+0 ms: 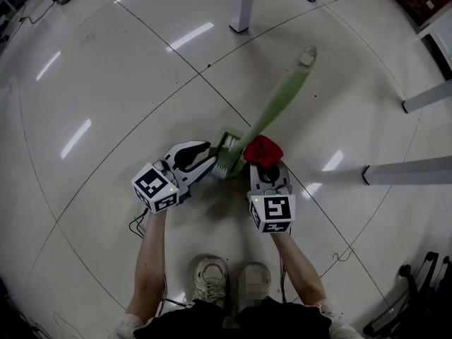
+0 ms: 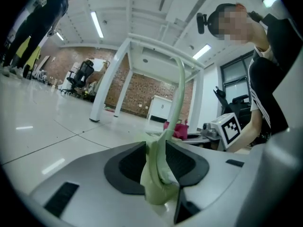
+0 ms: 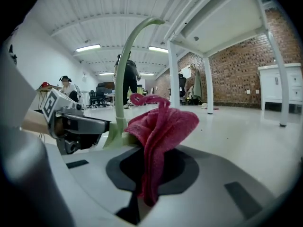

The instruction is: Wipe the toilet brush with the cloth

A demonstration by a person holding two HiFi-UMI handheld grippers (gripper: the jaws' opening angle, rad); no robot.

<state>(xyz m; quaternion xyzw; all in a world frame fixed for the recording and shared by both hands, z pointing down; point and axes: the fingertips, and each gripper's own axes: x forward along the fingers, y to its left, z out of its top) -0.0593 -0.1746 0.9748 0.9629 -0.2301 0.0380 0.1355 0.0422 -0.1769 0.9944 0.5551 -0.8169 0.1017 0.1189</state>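
Observation:
A pale green toilet brush (image 1: 279, 101) is held low over the floor, its long handle slanting up and to the right in the head view. My left gripper (image 1: 212, 162) is shut on the brush's head end (image 2: 158, 174), which sits squeezed between the dark pads. My right gripper (image 1: 263, 162) is shut on a bunched red cloth (image 1: 263, 149), whose folds (image 3: 158, 136) rise out of the jaws. The cloth rests against the base of the brush handle (image 3: 118, 93), close beside the left gripper.
White table legs stand on the glossy tiled floor at the top (image 1: 241, 6) and right (image 1: 406, 171). My shoes (image 1: 210, 277) are just below the grippers. Black chair bases (image 1: 417, 295) are at the lower right. People and office chairs are far off in the room.

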